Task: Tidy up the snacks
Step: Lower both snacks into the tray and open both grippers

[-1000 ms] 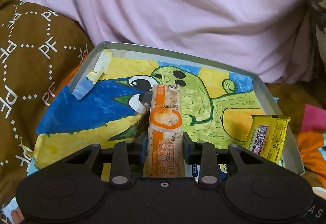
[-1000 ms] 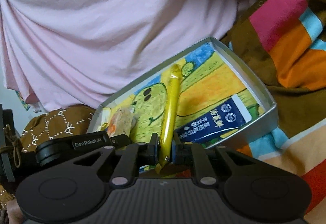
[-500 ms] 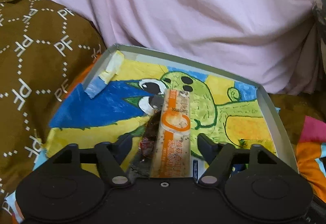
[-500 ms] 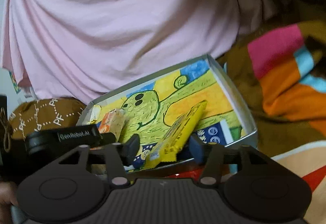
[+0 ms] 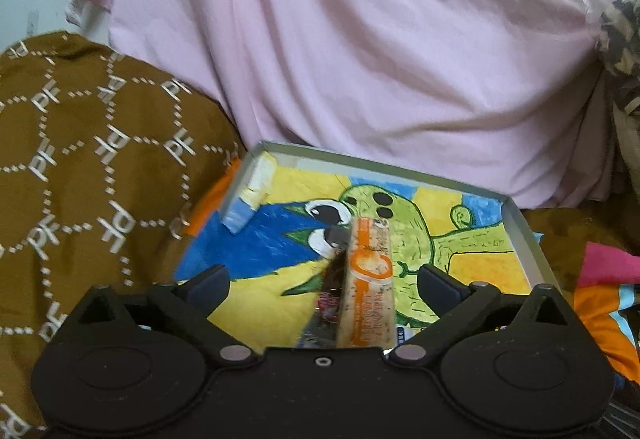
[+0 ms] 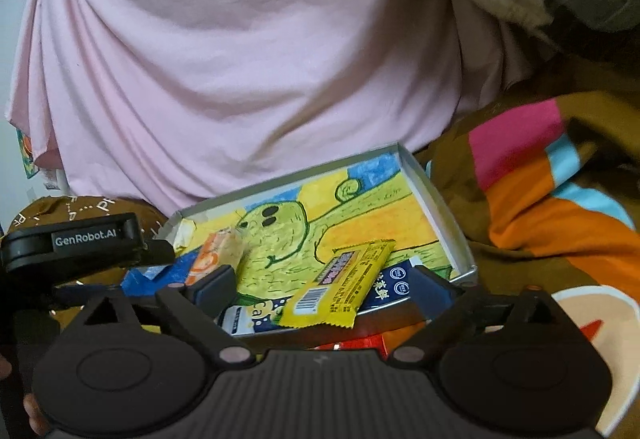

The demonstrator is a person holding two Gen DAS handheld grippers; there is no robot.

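Left wrist view is filled mostly by a pink sheet (image 5: 360, 51) draped across the back, with a brown blanket (image 5: 92, 167) printed with white letters bunched at the left. In front of them sits a shallow grey tray (image 5: 524, 235) whose floor is lined with a crayon drawing (image 5: 472, 267) of a green creature on yellow and blue. The right wrist view shows the same tray (image 6: 452, 231) from the other side, with a striped cloth (image 6: 540, 191) of pink, orange and light blue to its right.

Inside the tray, the orange snack bar (image 5: 368, 279) lies lengthwise on the drawing, resting on a dark wrapper (image 5: 328, 291) beside it. The left gripper (image 5: 322, 285) has just been opening; its fingers (image 5: 208, 281) now stand wide on either side of the bar, touching nothing. In the right wrist view the yellow snack packet (image 6: 340, 285) lies flat at the tray's near end, overlapping a dark blue packet (image 6: 396, 287). The right gripper (image 6: 326, 291) has likewise just been opening, and its fingers (image 6: 216, 285) are spread wide, clear of the yellow packet between them.
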